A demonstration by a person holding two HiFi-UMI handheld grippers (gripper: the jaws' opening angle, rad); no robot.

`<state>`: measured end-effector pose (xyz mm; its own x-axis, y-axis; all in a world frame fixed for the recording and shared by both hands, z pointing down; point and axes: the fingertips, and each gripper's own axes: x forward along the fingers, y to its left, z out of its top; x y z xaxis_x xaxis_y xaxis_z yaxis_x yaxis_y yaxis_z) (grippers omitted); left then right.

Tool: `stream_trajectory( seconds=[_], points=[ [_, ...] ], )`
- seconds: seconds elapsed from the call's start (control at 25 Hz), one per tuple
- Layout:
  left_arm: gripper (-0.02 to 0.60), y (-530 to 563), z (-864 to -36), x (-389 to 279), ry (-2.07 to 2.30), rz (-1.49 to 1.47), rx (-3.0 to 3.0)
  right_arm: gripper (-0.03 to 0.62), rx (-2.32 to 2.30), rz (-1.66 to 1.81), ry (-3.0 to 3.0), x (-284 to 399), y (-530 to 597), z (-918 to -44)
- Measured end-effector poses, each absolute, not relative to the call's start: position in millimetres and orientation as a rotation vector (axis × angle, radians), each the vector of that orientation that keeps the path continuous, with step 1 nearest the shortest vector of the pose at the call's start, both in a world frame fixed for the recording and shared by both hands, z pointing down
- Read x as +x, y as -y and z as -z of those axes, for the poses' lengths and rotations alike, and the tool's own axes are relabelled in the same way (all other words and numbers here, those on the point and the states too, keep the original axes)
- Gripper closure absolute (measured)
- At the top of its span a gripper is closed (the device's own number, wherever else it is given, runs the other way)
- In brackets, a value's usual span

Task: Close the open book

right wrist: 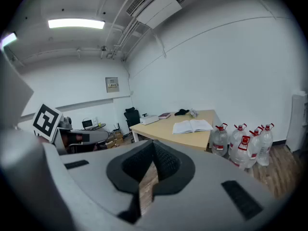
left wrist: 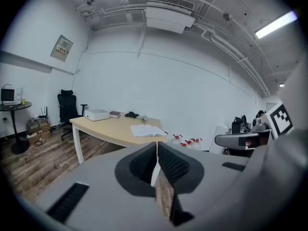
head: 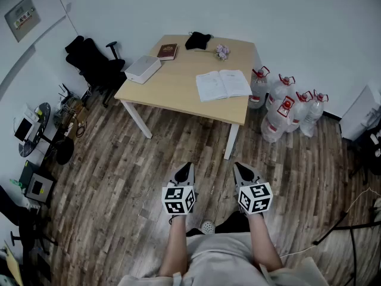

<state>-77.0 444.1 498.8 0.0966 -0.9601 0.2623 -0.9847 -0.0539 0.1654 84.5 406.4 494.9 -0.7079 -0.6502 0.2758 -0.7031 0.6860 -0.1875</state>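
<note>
We find open wooden floor between us and the table. Its near edge lies free to the left of the open book. On the right, water jugs crowd it; on the left, an office chair. A white box fills the left corner.

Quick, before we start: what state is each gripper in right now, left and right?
Grey left gripper: closed, fingers together, holding nothing.
Grey right gripper: closed, fingers together, holding nothing.

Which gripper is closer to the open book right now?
Right, narrowly. The right gripper sits almost directly before the open book; the left gripper is offset leftward. Both hang short of the table.
</note>
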Motion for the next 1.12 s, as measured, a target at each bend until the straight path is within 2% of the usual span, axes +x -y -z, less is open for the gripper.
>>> stream_trajectory(
  seconds=[0.72,0.88,1.0,1.12],
  points=[
    [0.552,-455.4,-503.3,-67.1,1.868,-0.108,2.153,0.589,1.27,-0.509,2.709,114.0,-410.2,-497.4],
    [0.537,-455.9,-501.6,-69.9,1.859,-0.086,2.162,0.503,1.211,-0.525,2.709,109.9,-412.5,-504.6],
    [0.457,-456.1,-502.2,-72.4,1.845,-0.064,2.155,0.436,1.164,-0.541,2.691,109.3,-414.6,-510.7],
    [0.42,-455.4,-503.6,-71.6,1.839,-0.064,2.148,0.43,1.127,-0.527,2.682,109.1,-414.8,-510.0]
  ],
)
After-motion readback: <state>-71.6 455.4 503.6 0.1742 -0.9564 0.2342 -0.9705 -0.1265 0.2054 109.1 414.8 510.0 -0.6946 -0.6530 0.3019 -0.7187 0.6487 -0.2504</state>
